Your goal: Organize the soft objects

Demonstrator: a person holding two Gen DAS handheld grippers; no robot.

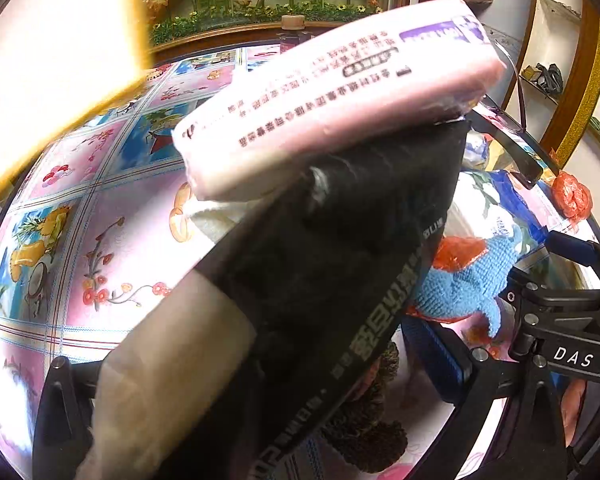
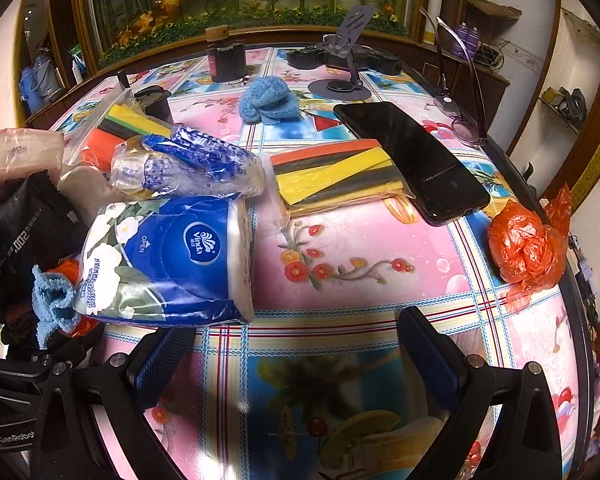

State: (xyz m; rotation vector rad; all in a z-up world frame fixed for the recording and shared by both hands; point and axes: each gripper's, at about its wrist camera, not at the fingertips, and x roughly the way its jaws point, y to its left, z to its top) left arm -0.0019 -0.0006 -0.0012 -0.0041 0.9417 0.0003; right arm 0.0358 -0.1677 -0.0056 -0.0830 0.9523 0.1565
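A black packet [image 1: 340,240] with white print fills the left wrist view. It lies lengthwise between the wide-apart fingers of my left gripper [image 1: 240,344], over a beige pack [image 1: 172,360]. A pink wrapped pack [image 1: 332,92] rests on its far end. In the right wrist view, the same black packet [image 2: 20,232] and pink pack [image 2: 16,152] sit at the left of a pile with a blue Vinda tissue pack [image 2: 172,256] and a blue cloth [image 2: 52,300]. My right gripper [image 2: 292,324] is open over bare tablecloth, holding nothing.
On the table lie a blue towel [image 2: 270,100], bagged coloured sheets [image 2: 336,176], an orange plastic bag [image 2: 528,248], a phone [image 2: 412,156], glasses [image 2: 460,120], a phone stand [image 2: 340,80] and a jar [image 2: 224,60]. A blurred yellow-edged slab [image 1: 52,60] hangs close at upper left.
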